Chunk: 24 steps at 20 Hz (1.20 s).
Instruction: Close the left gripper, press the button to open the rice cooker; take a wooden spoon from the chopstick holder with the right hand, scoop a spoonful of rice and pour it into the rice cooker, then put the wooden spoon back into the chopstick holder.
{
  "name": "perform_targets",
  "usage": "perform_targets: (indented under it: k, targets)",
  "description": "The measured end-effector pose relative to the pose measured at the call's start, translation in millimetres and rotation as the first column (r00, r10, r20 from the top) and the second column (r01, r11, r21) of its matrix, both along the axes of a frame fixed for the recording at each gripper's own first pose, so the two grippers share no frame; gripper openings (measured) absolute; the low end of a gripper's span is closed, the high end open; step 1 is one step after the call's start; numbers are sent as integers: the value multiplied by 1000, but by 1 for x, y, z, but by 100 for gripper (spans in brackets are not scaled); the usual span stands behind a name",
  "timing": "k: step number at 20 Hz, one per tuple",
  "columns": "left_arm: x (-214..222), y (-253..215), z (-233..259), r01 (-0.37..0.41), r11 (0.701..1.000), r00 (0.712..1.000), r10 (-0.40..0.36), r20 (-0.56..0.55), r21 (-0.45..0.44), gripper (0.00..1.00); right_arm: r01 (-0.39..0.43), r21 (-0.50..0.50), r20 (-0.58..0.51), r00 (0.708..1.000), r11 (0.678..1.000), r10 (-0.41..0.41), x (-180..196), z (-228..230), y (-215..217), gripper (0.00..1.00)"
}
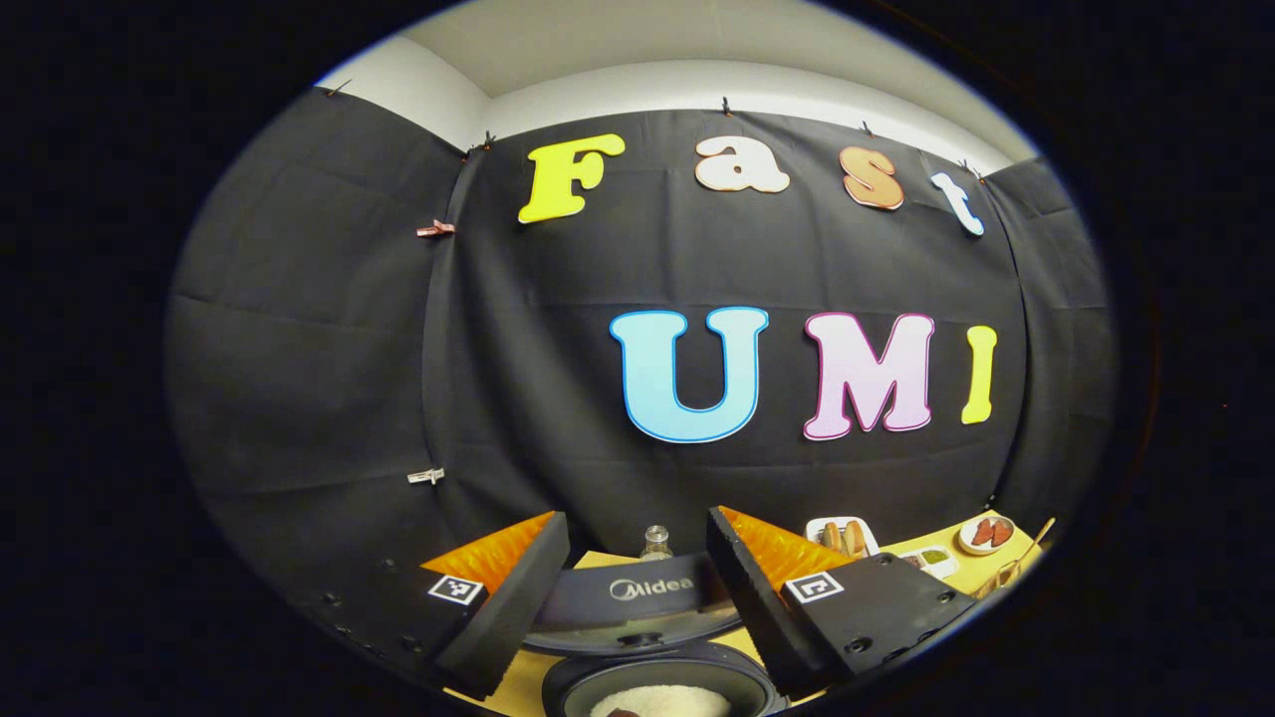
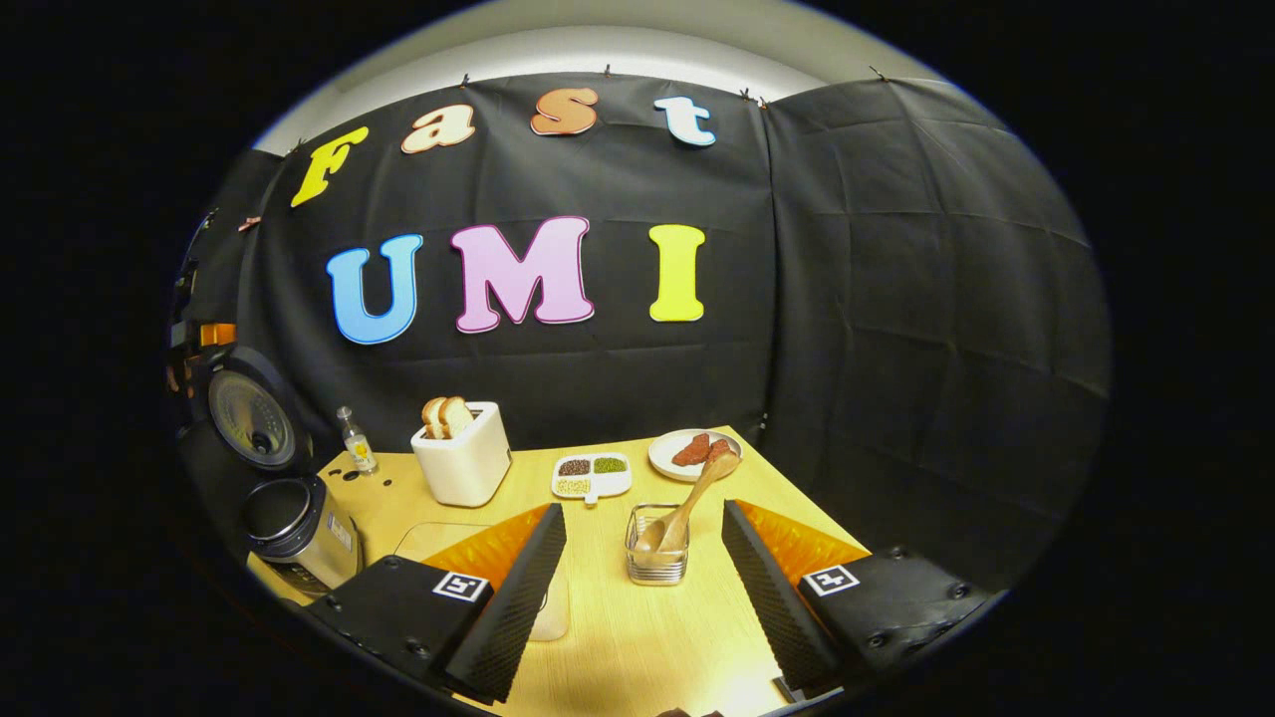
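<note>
Reaching for the wooden spoon (image 2: 692, 498) is the step in hand, rice cooker (image 2: 289, 518) already open at nine o'clock. Spoon leans toward one o'clock in the chopstick holder (image 2: 657, 560). My right gripper (image 2: 645, 588) is spread, left gripper (image 1: 637, 588) too; I should pinch the handle mid-shaft and lift straight.

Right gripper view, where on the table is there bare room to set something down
Bare wood lies in front of the chopstick holder, between the right gripper's open fingers, and right of the holder toward the table edge. The back row is crowded: rice cooker, small bottle, toaster, divided dish, plate. A clear board covers the patch before the toaster.
</note>
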State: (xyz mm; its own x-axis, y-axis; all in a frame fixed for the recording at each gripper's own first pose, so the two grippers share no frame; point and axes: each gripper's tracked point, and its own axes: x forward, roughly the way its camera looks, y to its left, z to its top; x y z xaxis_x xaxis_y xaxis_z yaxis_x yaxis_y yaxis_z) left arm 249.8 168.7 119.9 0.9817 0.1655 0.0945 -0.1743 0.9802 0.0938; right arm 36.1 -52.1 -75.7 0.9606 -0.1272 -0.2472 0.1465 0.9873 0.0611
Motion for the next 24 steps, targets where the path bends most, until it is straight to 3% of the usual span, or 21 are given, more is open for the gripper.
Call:
perform_targets:
  k: [8,15,24]
  targets:
    - [-8,-11,-21,-13,999,996,9,-90,-39,98,20,-4,35,999,1000,-20,-26,15,2,99]
    - [-61,-35,-70,-51,991,964,15,-267,-126,98,-71,33,35,997,997,70,-15,10,7,98]
    - [-104,-57,-160,-113,981,911,40,-409,-158,98,-176,63,3,984,982,176,-8,-8,12,99]
